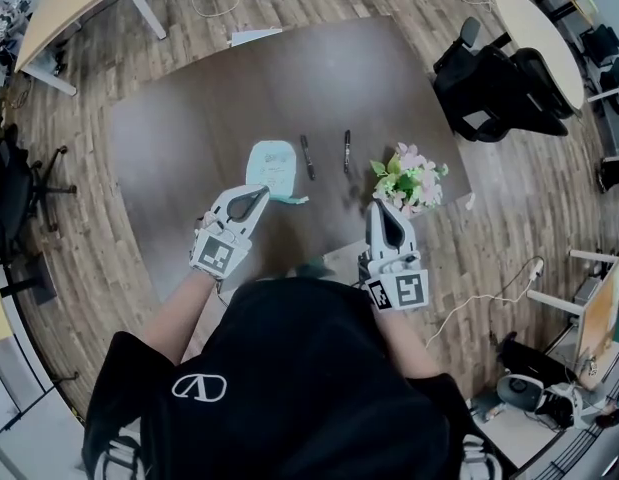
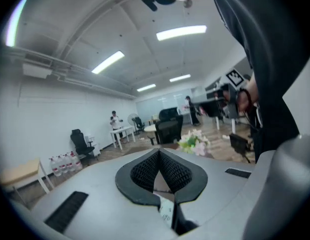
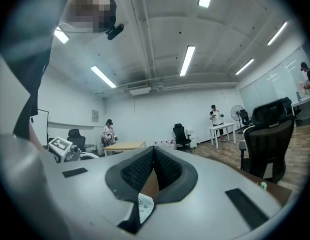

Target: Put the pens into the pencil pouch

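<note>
A light blue pencil pouch (image 1: 271, 166) lies flat on the dark brown table (image 1: 189, 138). Two dark pens lie just right of it, one pen (image 1: 307, 156) beside the pouch and the other pen (image 1: 346, 151) further right. My left gripper (image 1: 259, 192) hovers at the pouch's near edge, shut and empty. My right gripper (image 1: 381, 207) is shut with nothing in it, close to the flowers. In the left gripper view the left gripper (image 2: 159, 152) has its jaws closed together. The right gripper (image 3: 153, 149) looks the same in the right gripper view. Neither gripper view shows the pens or the pouch.
A bunch of pink and white flowers (image 1: 409, 180) stands on the table's right side, next to my right gripper. A black office chair (image 1: 499, 88) sits past the table's right corner. A sheet of paper (image 1: 254, 36) lies at the far edge.
</note>
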